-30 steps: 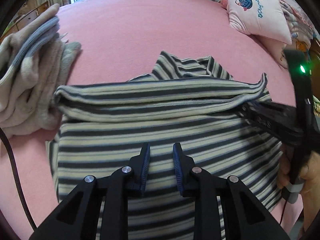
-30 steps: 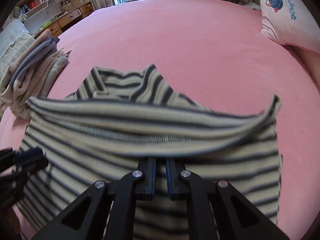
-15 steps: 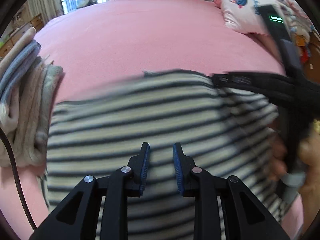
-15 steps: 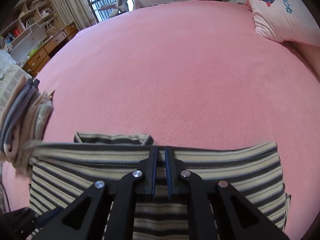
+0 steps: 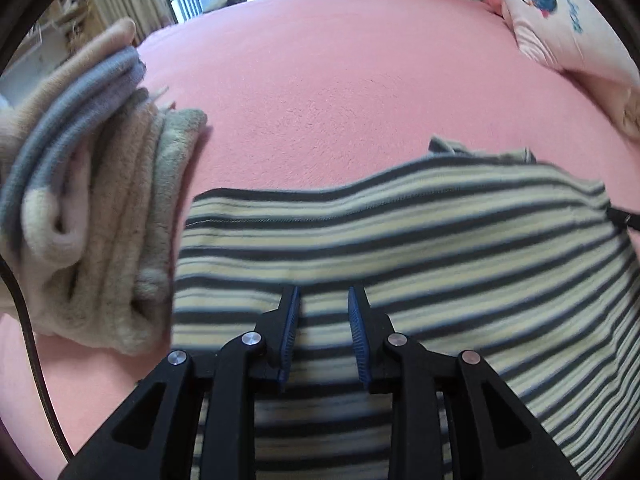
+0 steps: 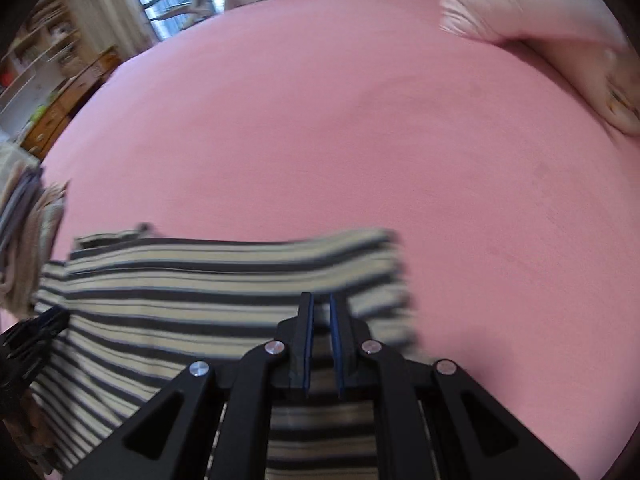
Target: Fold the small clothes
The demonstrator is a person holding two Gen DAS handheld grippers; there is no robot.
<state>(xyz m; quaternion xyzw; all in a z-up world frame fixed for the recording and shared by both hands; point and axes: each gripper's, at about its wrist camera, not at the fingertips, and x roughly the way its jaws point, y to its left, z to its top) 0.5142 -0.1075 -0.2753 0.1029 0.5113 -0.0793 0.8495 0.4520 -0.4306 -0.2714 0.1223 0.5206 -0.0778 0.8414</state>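
A striped top (image 5: pixel 400 248) lies folded flat on a pink bed (image 5: pixel 340 80), just beside a stack (image 5: pixel 88 208) of folded clothes on its left, likely so it can join that pile; the left gripper (image 5: pixel 323 300) hovers over the top, jaws opening, nothing pinched between them; the right gripper (image 6: pixel 320 300), jaws nearly together and gripping no cloth, sits above the top's right edge; a pillow (image 5: pixel 568 20) rests far right

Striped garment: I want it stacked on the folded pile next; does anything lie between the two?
Nothing visible does. The striped garment lies right beside the folded pile, only pink bedsheet around them.
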